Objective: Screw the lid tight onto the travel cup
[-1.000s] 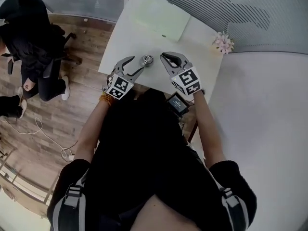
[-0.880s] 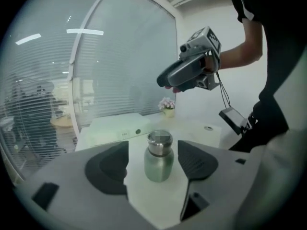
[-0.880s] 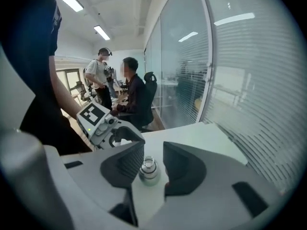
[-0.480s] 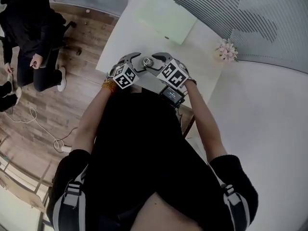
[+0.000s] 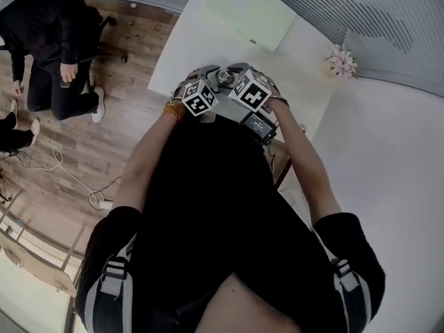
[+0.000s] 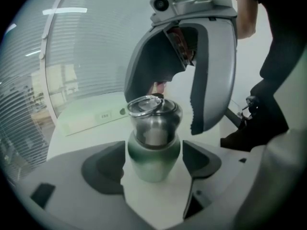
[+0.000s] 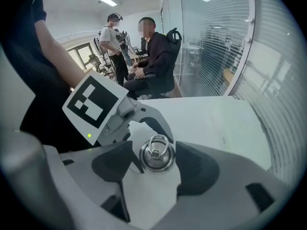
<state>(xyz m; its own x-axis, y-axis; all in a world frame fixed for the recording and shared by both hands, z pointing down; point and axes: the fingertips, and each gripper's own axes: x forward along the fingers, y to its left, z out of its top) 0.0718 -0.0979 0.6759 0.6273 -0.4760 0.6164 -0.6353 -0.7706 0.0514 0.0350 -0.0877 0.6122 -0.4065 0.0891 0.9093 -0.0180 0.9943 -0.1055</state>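
The travel cup [image 6: 153, 145], green below and steel above, stands upright on the white table [image 5: 187, 44] with its ringed steel lid [image 7: 157, 153] on top. My left gripper [image 6: 153, 163] is level with the cup's green body. Its dark pads [image 6: 103, 169] flank the body with thin gaps, and the gripper is open. My right gripper [image 7: 156, 166] comes from above, its jaws opening, with the lid between the pads [image 7: 196, 169] and untouched. In the head view both grippers [image 5: 202, 82] [image 5: 243, 80] crowd round the cup [image 5: 225, 78].
A pale green mat [image 5: 251, 12] lies at the table's far side and a pink flower bunch [image 5: 343, 61] at its right corner. Two people [image 7: 153, 56] stay by chairs on the wooden floor [image 5: 104, 137] to the left. A glass wall [image 7: 216, 42] runs behind the table.
Both grippers have come in from either side of the cup and now enclose it. The right gripper has swung over the lid and its jaws have spread.
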